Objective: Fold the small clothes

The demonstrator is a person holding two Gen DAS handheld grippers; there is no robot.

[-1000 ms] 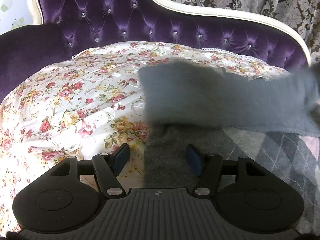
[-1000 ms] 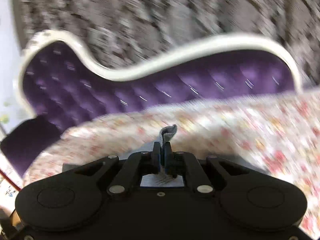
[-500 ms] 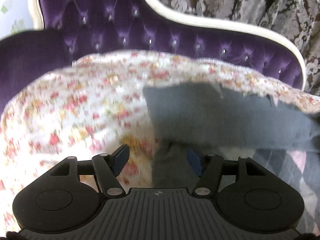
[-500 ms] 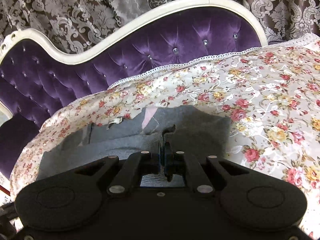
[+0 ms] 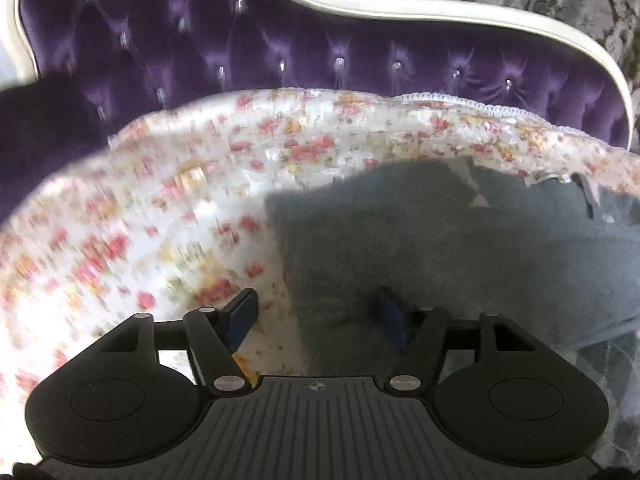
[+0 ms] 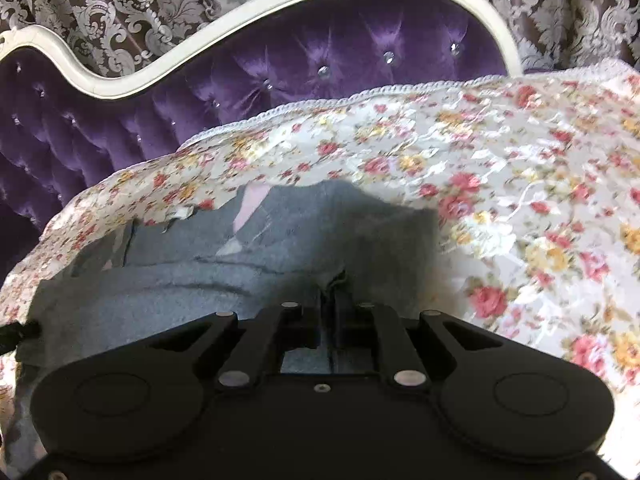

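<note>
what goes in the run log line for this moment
left claw: open over grey garment | right claw: just opening, fabric between | surface: floral cover

Was spread with a floral sheet [image 5: 168, 208], lace-edged; behind stood a purple tufted headboard [image 6: 320, 64] in cream trim, backed by damask curtains [image 6: 120, 8].

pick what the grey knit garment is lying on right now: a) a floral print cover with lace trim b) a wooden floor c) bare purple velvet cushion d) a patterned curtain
a, the grey knit garment lies spread on the floral print cover, whose lace edge runs in front of the purple tufted sofa back.
</note>
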